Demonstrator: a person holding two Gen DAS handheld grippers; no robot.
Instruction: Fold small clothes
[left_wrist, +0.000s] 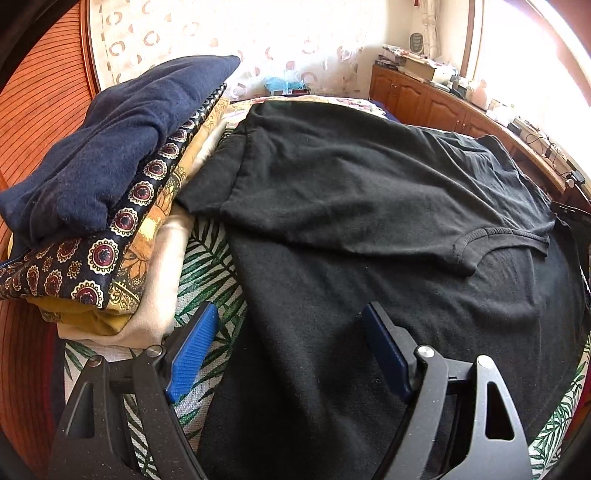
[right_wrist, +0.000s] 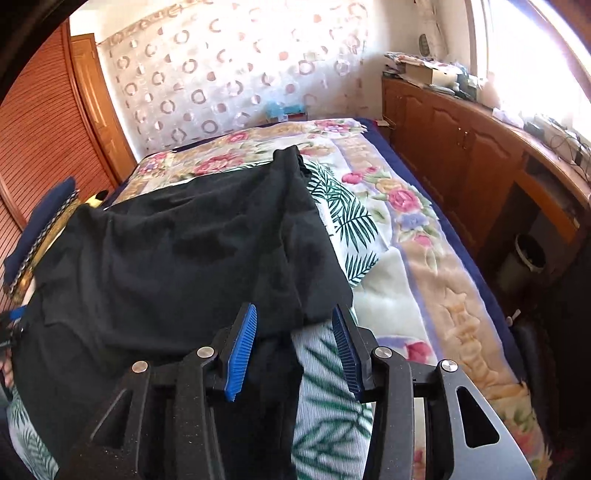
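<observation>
A black T-shirt (left_wrist: 369, 229) lies on a palm-leaf cloth (left_wrist: 207, 269) on the bed, one side folded over so the collar (left_wrist: 491, 240) faces me. My left gripper (left_wrist: 288, 314) is open just above the shirt's near left edge, holding nothing. In the right wrist view the same shirt (right_wrist: 192, 251) lies spread to the left. My right gripper (right_wrist: 295, 314) is open, its jaws on either side of the shirt's near right corner, not closed on it.
A stack of folded clothes (left_wrist: 110, 192), navy on top, sits left of the shirt. A floral blanket (right_wrist: 424, 251) covers the bed. Wooden cabinets (right_wrist: 480, 155) with clutter run along the right; a wooden shutter door (right_wrist: 48, 122) is on the left.
</observation>
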